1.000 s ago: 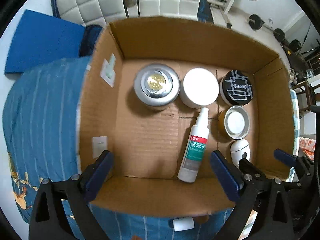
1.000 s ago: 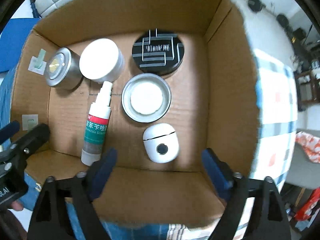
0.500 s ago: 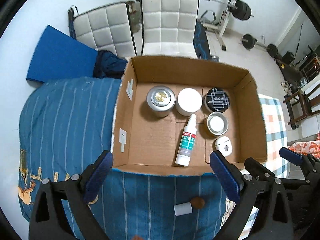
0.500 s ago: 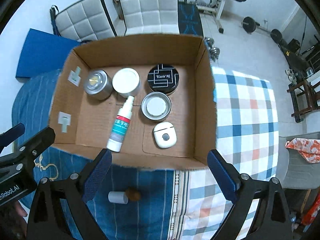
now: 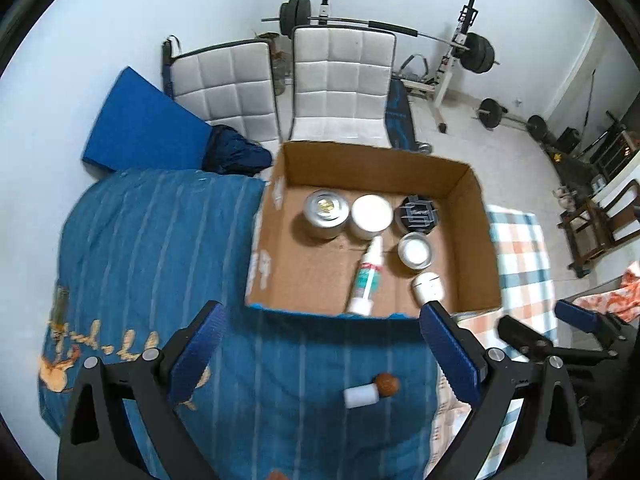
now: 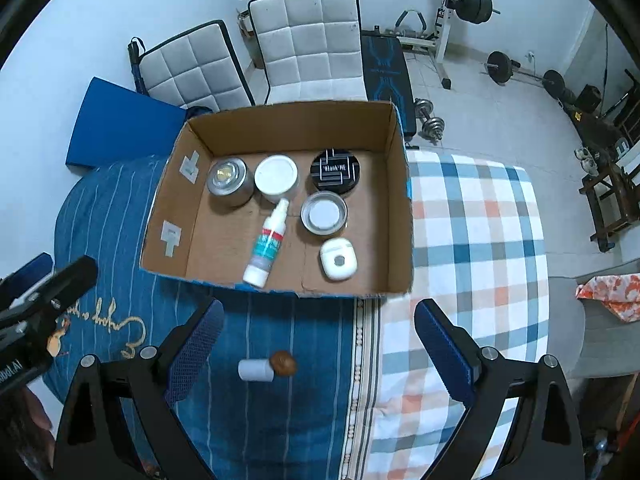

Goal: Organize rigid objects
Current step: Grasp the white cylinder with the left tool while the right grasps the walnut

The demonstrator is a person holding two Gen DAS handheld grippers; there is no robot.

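Observation:
An open cardboard box (image 6: 400, 200) (image 5: 486, 248) sits on the bed. Inside stand a silver tin (image 6: 230, 180) (image 5: 326, 214), a white jar (image 6: 277, 178) (image 5: 372, 216), a black patterned tin (image 6: 335, 170) (image 5: 418, 214), a small metal tin (image 6: 324, 214) (image 5: 416, 250), a white case (image 6: 338, 260) (image 5: 429, 286), and a lying spray bottle (image 6: 266, 246) (image 5: 366, 280). A small white bottle with a brown cap (image 6: 266, 368) (image 5: 370, 390) lies on the blue cover in front of the box. My left gripper (image 5: 324, 354) and right gripper (image 6: 316, 348) are open, empty, high above it.
The bed has a blue striped cover (image 5: 140, 260) on the left and a checked cover (image 6: 476, 240) on the right. Two white padded chairs (image 6: 308, 44), a blue mat (image 6: 116, 128) and weight equipment (image 6: 460, 0) stand beyond the bed.
Both grippers have pulled up and back from inside the box, so the whole box, the bed and the small bottle in front have come into view. Both stay open.

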